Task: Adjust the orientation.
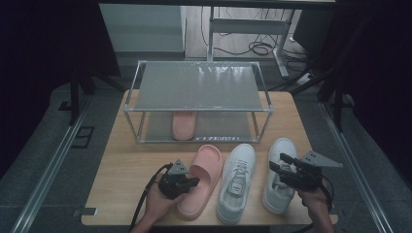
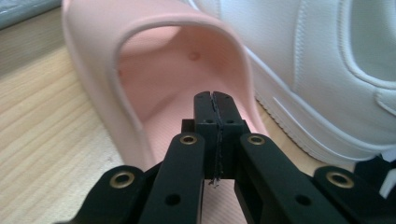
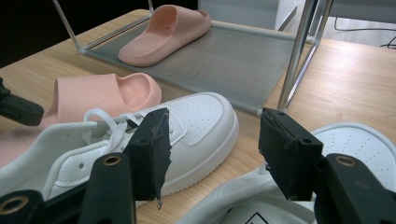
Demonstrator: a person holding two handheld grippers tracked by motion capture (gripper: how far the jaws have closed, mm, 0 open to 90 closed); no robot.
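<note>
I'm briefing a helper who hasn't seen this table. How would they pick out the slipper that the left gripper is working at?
Start at the metal shoe rack at the table's far side, then come to the row of three shoes in front of it. The pink slipper is the leftmost, beside a white sneaker, with the shut left gripper over its footbed. Its twin sits on the rack's lower shelf.

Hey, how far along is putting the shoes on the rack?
Done: one pink slide sits on the lower shelf of the rack. In hand: the left gripper, shut with nothing between its jaws, points into the second slide on the table. The right gripper hovers open over the right sneaker. Left: that slide and both sneakers, including the middle sneaker, are not yet on the rack.
</note>
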